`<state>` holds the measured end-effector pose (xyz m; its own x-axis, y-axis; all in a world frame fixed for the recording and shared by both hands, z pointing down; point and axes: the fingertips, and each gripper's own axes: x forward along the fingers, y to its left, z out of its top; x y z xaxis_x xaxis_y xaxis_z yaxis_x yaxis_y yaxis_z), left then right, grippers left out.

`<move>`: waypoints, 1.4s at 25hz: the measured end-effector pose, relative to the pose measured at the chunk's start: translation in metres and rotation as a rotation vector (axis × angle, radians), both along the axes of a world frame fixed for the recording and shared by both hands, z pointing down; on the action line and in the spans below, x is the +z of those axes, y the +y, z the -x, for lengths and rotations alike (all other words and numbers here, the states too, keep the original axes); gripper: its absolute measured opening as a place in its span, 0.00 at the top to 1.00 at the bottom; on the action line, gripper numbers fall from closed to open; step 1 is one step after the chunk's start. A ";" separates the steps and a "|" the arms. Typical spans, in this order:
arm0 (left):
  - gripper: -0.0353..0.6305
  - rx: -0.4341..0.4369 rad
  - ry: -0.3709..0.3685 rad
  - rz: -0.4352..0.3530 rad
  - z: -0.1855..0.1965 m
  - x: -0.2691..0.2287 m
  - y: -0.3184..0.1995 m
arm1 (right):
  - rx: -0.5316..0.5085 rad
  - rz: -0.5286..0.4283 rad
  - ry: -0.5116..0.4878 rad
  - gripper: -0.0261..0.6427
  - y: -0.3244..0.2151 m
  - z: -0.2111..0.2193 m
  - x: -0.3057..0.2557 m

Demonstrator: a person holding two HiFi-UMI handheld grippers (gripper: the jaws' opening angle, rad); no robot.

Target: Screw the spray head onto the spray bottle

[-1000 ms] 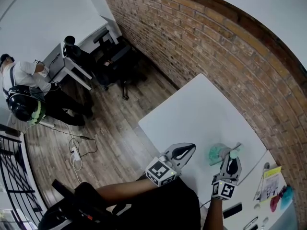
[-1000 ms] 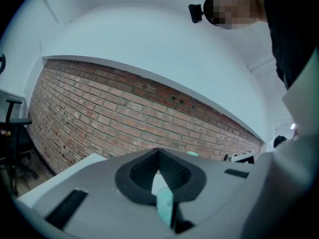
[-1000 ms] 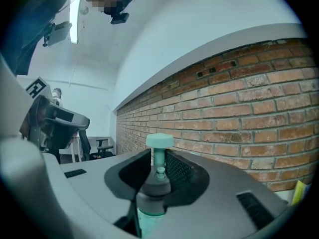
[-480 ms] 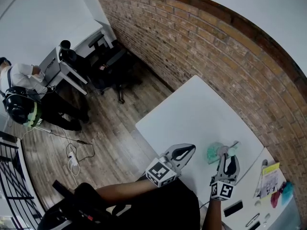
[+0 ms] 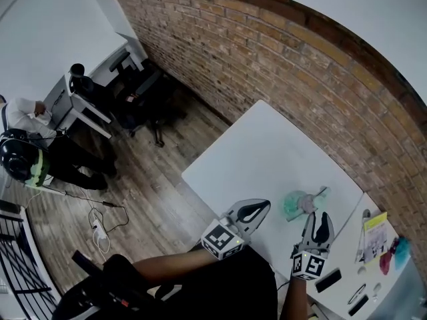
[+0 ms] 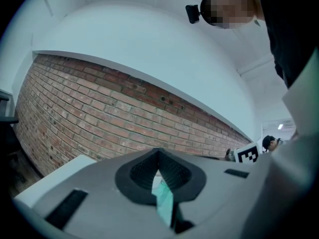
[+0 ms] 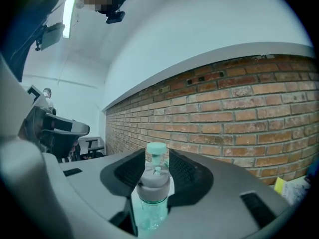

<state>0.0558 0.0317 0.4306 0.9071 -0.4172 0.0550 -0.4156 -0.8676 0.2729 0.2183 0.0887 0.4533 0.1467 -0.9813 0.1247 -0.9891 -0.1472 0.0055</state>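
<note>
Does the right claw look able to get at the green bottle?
Probably yes: the spray bottle stands between the jaws of the right claw, which have just been opening; nothing blocks it.

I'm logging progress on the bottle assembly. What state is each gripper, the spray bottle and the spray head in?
spray bottle: upright, on the table.
spray head: seated on the bottle; tightness unclear.
left gripper: shut.
right gripper: jaws have just been opening, apart, spray head between them.
</note>
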 end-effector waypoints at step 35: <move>0.95 0.084 -0.100 -0.162 -0.020 0.050 0.005 | 0.070 -0.054 0.149 0.95 0.066 0.016 -0.044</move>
<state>0.0762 0.0364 0.4805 0.9324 -0.3514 0.0850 -0.3583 -0.9295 0.0876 0.2019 0.1552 0.4089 0.2276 -0.9728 0.0433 -0.9653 -0.2195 0.1417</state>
